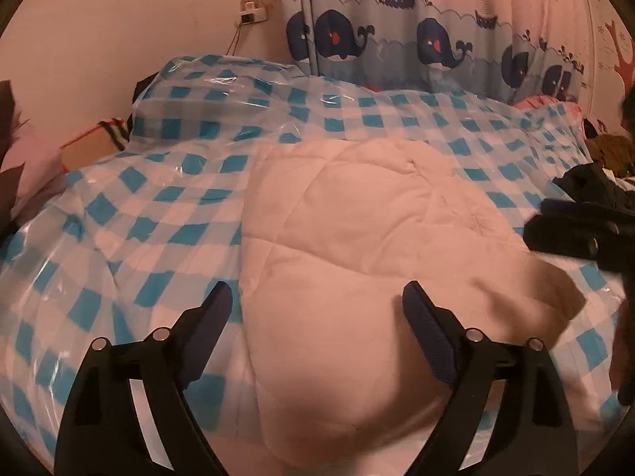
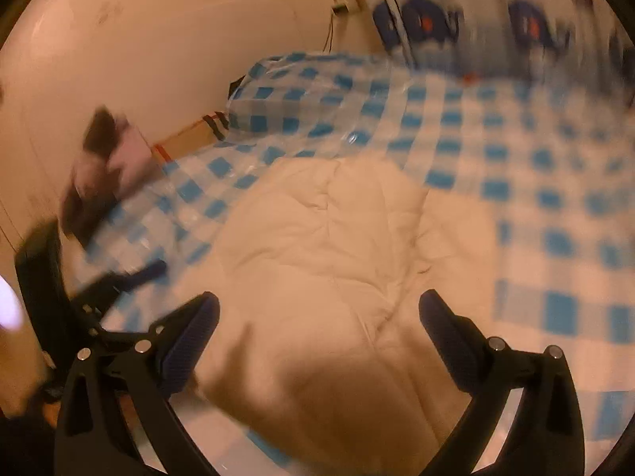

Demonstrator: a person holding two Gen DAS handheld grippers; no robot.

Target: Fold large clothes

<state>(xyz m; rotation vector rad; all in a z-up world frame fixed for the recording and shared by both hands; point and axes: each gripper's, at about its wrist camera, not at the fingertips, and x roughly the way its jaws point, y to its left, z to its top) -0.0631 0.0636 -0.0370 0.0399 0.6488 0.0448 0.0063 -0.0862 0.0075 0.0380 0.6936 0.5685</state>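
From the left wrist we see the left gripper spread wide, empty, above a folded white quilted garment lying on a blue-checked plastic sheet over the bed.

From the blurred right wrist view, the right gripper also gapes wide, holding nothing, over the same garment; a whale-print curtain hangs behind.

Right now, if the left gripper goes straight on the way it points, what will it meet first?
Most likely the white quilted garment: it lies directly ahead between the open jaws of the left gripper, on the blue checked plastic sheet. Depth is unclear.
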